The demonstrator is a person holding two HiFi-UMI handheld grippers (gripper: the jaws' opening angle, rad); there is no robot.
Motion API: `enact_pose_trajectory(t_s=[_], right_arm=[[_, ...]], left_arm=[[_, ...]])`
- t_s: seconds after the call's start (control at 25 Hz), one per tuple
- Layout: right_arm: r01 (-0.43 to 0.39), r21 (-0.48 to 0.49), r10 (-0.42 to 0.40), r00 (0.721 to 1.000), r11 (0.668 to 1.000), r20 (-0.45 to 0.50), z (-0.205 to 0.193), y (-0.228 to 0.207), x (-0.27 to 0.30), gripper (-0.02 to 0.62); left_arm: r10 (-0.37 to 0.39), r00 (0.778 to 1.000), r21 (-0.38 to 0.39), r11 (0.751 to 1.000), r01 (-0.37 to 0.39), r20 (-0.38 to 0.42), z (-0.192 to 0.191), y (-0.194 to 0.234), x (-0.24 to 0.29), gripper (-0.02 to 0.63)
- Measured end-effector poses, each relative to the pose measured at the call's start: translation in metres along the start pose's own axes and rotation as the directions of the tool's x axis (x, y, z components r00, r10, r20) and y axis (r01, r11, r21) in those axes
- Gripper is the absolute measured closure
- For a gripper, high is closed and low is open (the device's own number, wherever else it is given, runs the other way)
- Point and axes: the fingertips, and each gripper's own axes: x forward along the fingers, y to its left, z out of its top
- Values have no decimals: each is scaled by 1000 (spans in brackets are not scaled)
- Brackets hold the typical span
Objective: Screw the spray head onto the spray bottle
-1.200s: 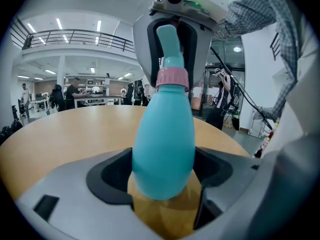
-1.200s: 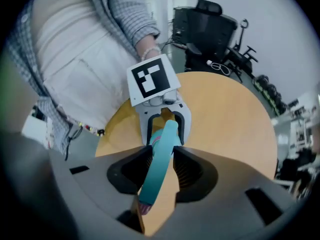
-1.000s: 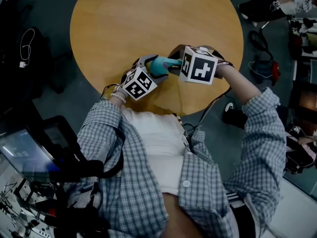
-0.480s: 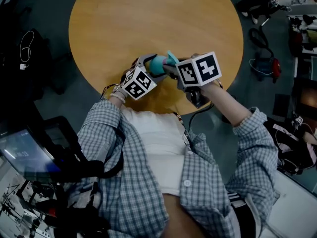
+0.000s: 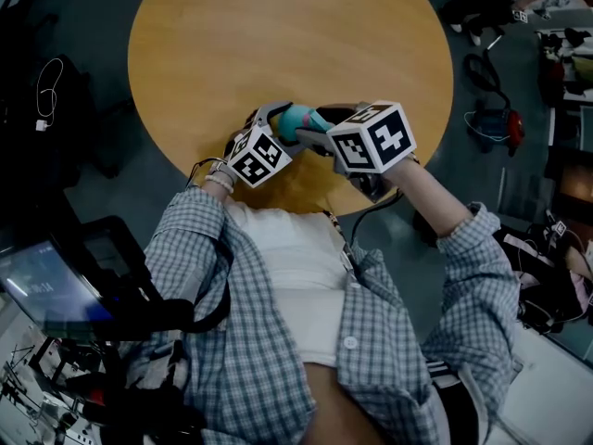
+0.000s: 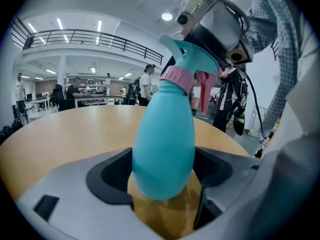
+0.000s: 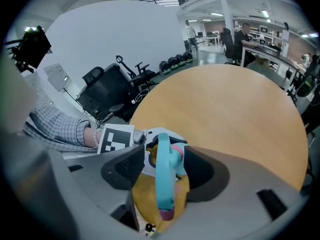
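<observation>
Left tongs (image 6: 163, 160) clamp the spray bottle (image 6: 162, 134) at its belly, above the surface (image 5: 278, 44). Right tongs (image 7: 167, 165) have just been opening, with the spray head (image 7: 164, 184) loose betw. them (it sits on the neck). Light, smooth plastic, prob. slippery: regrip at the pink collar (image 6: 176, 79).

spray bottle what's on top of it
The spray head on a pink collar; the right gripper, its jaws just opening, stands around it. The collar hides the threads of the spray bottle.
</observation>
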Motion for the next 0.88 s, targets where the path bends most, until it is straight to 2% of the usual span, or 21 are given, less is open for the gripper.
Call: enact_pose_trajectory(t_s=[0.16,0.28,0.4,0.48,0.52,0.56,0.64,0.72,0.76,0.8,0.88], right_arm=[[-16,-3,16,998,1000,61,17,-2,-15,371],[-41,-36,46,987,999,152,40,-1,-37,373],[-14,-136,51,960,991,274,69,-9,-67,373],[60,-266,34,942,962,333,82,-21,-84,373],[106,-353,23,940,930,342,83,-28,-89,373],[149,-447,10,943,882,334,80,-34,-90,373],[204,-634,-24,960,746,280,62,-42,-82,373],[195,-770,-60,978,608,200,35,-46,-66,373],[175,-814,-73,984,554,162,22,-47,-57,373],[151,-843,-78,988,516,130,11,-46,-49,373],[102,-871,-55,995,480,86,-5,-39,-35,374]], left_arm=[[1,1000,-2,1000,-1,2,0,0,0,233],[-1,1000,-1,1000,1,3,0,0,0,233],[-1,1000,-3,1000,1,3,-1,0,-1,233],[-2,1000,-3,1000,2,4,-1,-1,-1,233],[-2,1000,-3,1000,2,4,-1,-1,-1,233],[-3,1000,-3,1000,3,3,-1,0,-1,233],[-5,1000,-3,1000,5,2,-2,0,-2,233],[-6,1000,-2,1000,6,1,-3,0,-4,233],[-7,1000,-2,1000,7,1,-3,0,-4,233],[-8,1000,-2,1000,8,0,-4,0,-5,233],[-11,1000,-3,1000,11,-1,-4,0,-5,233]])
